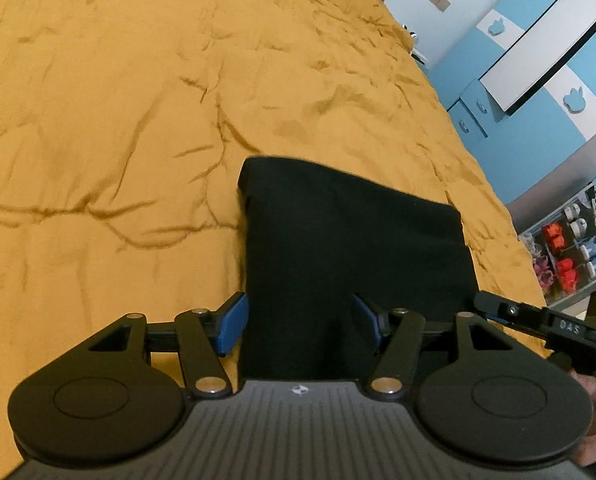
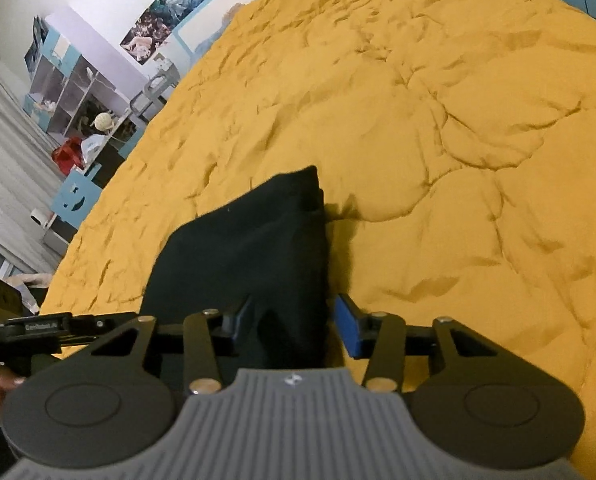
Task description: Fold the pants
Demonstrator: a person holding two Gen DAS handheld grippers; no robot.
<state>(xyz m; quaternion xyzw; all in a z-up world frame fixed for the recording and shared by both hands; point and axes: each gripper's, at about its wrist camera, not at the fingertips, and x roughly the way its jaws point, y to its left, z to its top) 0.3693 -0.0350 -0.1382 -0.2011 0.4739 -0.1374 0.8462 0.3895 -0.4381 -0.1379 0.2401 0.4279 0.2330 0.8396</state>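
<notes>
The black pants (image 1: 350,248) lie folded into a compact rectangle on the mustard-yellow bedspread (image 1: 117,100). My left gripper (image 1: 300,326) is open, its blue-padded fingers (image 1: 231,326) straddling the near left corner of the pants. In the right wrist view the pants (image 2: 249,248) show as a dark block on the bedspread (image 2: 438,120). My right gripper (image 2: 293,330) is open, its blue-padded fingers (image 2: 348,332) straddling the near right edge. The near edge of the pants is hidden behind both gripper bodies.
Blue and white cabinets (image 1: 538,60) and a rack of small items (image 1: 570,248) stand past the bed's right side. Shelves (image 2: 73,92) and curtains (image 2: 5,184) are past its left side. The other gripper shows at each view's edge (image 1: 558,328) (image 2: 29,328).
</notes>
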